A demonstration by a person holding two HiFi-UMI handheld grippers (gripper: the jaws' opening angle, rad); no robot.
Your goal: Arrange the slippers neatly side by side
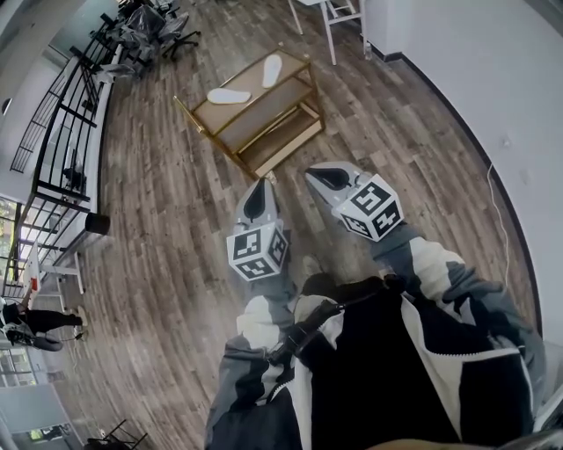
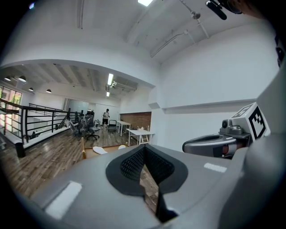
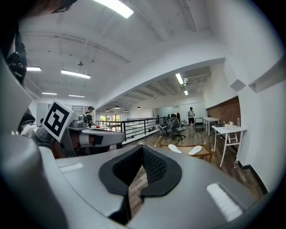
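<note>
Head view, two white slippers (image 1: 229,96), angled apart

Floor ahead: bare wood floor (image 1: 176,220) lies open up to the low table (image 1: 251,86).
Table top: open from above; a slipper (image 1: 230,96) and a second slipper (image 1: 272,70) lie apart on it.
Right side: wall (image 1: 466,97) near.
Left side: railing (image 1: 66,132) well apart.
Beyond: white table legs (image 1: 332,31), office chairs (image 1: 163,26).

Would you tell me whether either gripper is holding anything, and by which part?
Nothing is held. The left gripper and the right gripper are both shut and empty; the two white slippers lie on the wooden table ahead.
</note>
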